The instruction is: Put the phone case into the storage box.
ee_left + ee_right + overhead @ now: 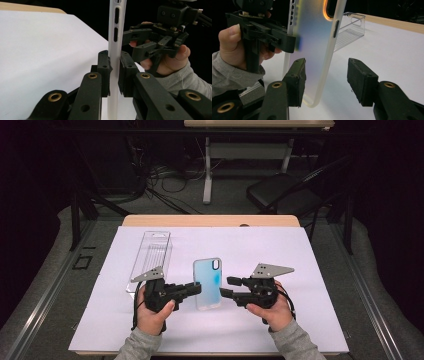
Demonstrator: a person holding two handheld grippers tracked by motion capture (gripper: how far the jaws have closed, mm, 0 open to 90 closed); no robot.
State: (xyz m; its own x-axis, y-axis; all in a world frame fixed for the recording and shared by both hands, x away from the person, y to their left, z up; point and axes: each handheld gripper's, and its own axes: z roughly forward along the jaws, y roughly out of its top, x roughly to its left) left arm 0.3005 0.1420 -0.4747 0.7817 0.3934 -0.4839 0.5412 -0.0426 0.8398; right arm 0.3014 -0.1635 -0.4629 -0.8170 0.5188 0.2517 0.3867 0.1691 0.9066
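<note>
One white sheet (300, 270) covers the table, frame centre. One clear plastic package (151, 255), upper left. One phone case (207, 282), centre, held on edge: light, flexible, likely slick; best pinched at a side rail. Left gripper (196, 289) is clamped on its left rail. Right gripper (226, 287), jaws half apart, straddles the right rail without pressing.
</note>
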